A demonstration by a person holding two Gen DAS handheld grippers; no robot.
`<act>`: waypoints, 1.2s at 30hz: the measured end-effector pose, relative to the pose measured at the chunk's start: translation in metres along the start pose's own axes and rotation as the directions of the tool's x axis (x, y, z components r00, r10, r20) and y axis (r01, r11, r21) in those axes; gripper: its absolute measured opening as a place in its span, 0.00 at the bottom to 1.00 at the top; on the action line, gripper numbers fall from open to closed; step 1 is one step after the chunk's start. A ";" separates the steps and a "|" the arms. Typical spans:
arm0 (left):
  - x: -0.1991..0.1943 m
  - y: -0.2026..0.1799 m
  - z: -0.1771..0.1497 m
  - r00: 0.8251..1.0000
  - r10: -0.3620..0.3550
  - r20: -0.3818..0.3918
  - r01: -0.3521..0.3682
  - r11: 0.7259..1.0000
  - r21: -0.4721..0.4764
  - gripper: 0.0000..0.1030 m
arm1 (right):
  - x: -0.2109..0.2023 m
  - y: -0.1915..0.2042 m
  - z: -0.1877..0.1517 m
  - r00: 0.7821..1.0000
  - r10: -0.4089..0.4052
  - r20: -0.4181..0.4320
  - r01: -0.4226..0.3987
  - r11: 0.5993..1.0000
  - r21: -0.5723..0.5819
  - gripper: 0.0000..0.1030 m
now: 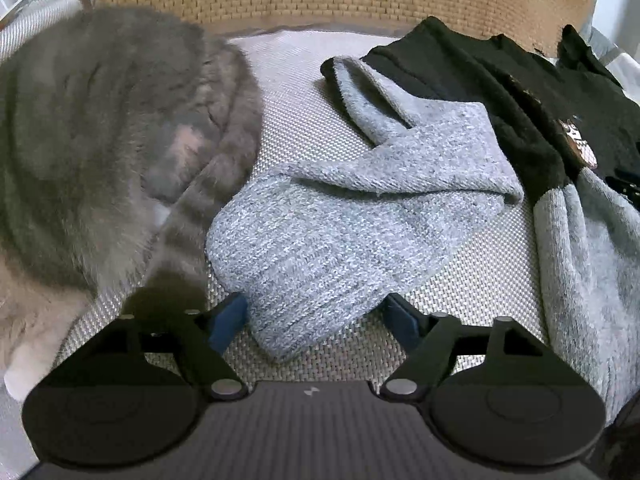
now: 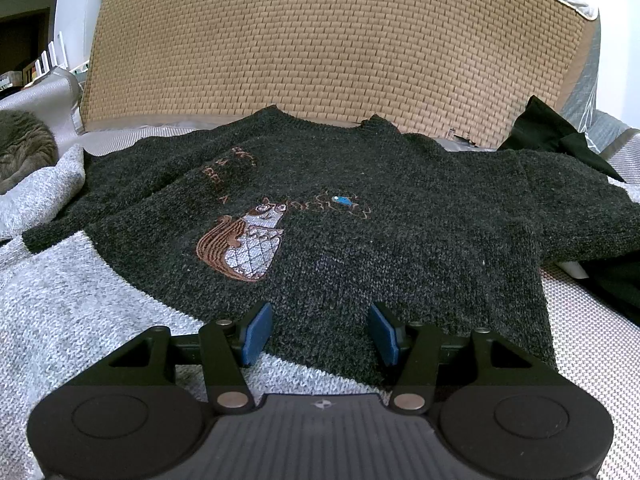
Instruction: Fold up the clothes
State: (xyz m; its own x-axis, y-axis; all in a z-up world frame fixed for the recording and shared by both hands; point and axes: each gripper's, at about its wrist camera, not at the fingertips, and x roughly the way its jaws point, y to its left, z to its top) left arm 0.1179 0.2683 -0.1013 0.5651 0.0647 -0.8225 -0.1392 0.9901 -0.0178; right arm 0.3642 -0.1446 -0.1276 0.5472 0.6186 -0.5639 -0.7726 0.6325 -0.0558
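Observation:
A knit sweater (image 2: 380, 184) lies spread on a woven grey seat (image 1: 298, 120). It has a dark charcoal chest with a squirrel embroidery (image 2: 244, 240), and a light grey hem and sleeves. In the left wrist view, one grey sleeve (image 1: 320, 236) is bent across the seat, and its cuff end lies between the blue pads (image 1: 228, 320) of my left gripper (image 1: 316, 316). The jaws stand wide on either side of the cuff and the fabric is not pinched. My right gripper (image 2: 320, 332) is open low over the sweater's front, where the dark knit meets the grey band, with nothing clamped.
A grey tabby cat (image 1: 100, 140) lies on the seat just left of the sleeve, close to my left gripper. A tan woven backrest (image 2: 320, 60) closes off the far side. Another black garment (image 2: 552, 136) is heaped at the far right.

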 end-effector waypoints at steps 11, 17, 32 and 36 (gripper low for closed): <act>-0.010 -0.018 0.001 0.999 0.040 0.019 -0.043 0.983 0.176 0.17 | 0.000 -0.001 0.000 1.000 0.002 0.000 -0.002 1.000 0.001 0.56; -0.043 -0.016 0.004 0.985 0.050 0.165 -0.077 0.983 0.165 0.11 | 0.000 -0.001 0.000 1.000 0.003 0.002 -0.003 1.000 0.002 0.56; -0.091 -0.013 -0.001 0.946 0.087 0.311 -0.154 0.968 0.198 0.11 | 0.001 -0.002 -0.001 1.000 0.004 0.004 -0.004 1.000 0.005 0.56; -0.116 -0.007 -0.006 0.912 0.121 0.392 -0.197 0.967 0.159 0.11 | 0.000 -0.002 -0.001 1.000 0.005 0.004 -0.005 1.000 0.007 0.56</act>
State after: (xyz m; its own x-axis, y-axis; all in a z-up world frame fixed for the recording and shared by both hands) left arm 0.0483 0.2531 -0.0093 0.8169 0.2279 -0.5298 -0.1164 0.9649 0.2355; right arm 0.3658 -0.1461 -0.1284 0.5446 0.6234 -0.5610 -0.7730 0.6327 -0.0474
